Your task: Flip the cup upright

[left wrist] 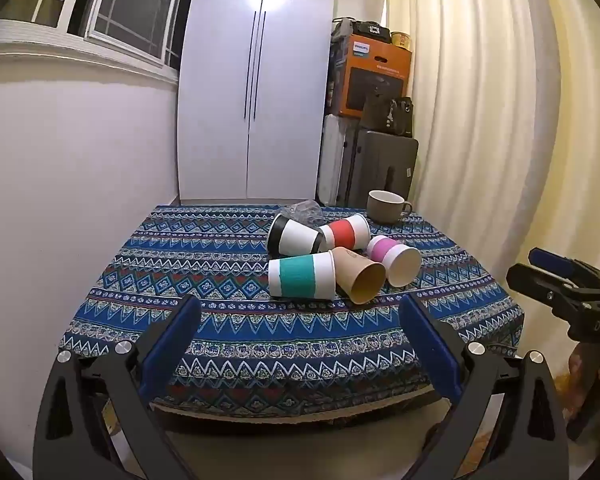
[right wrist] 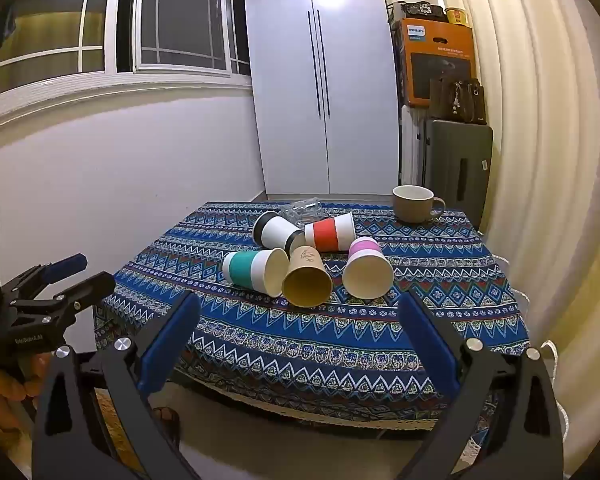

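Five paper cups [left wrist: 302, 275] lie toppled, empty, on the patterned tablecloth [left wrist: 220, 328]. An upright mug [left wrist: 386, 205] stands behind. Left gripper [left wrist: 300, 312] and right gripper [right wrist: 300, 308] gape wide, holding nothing.

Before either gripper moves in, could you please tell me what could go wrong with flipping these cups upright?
1. The paper cups lie in a tight cluster: the brown cup sits against the teal cup, so grasping one may roll or knock its neighbours.
2. The pink cup lies on its side nearest the table's right edge and could roll off if nudged.
3. The clear plastic cup behind the pile is hard to see and easily struck.
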{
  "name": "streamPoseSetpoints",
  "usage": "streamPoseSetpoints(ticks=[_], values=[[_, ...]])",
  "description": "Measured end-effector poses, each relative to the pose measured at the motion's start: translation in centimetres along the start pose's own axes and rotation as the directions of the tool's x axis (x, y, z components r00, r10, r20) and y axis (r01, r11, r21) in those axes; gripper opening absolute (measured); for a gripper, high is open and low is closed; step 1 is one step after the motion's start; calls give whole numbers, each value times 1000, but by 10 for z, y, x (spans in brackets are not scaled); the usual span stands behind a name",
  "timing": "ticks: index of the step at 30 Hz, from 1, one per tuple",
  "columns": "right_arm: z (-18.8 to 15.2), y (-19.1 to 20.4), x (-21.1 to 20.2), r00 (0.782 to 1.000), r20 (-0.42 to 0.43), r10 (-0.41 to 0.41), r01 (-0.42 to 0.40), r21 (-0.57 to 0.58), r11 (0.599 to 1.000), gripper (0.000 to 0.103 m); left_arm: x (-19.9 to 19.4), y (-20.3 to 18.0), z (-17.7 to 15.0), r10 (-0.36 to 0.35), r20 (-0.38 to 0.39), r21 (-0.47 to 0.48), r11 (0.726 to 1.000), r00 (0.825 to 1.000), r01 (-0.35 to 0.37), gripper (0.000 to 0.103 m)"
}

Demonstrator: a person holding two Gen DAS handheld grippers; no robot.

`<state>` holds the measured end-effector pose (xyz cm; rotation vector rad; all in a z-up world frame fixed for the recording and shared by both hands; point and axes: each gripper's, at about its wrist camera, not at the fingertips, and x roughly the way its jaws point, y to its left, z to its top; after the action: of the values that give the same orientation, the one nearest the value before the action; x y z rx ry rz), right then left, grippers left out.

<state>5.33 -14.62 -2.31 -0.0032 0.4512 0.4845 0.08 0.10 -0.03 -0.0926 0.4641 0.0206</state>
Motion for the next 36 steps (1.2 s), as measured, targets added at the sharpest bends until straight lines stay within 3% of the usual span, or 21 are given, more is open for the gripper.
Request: streamPoseSetpoints(ticks=[36], values=[[-1, 2, 0, 1000, -2, 0, 0, -6, 1000, 98, 1, 0, -1, 11, 5, 1, 1000, 1000, -11, 96]])
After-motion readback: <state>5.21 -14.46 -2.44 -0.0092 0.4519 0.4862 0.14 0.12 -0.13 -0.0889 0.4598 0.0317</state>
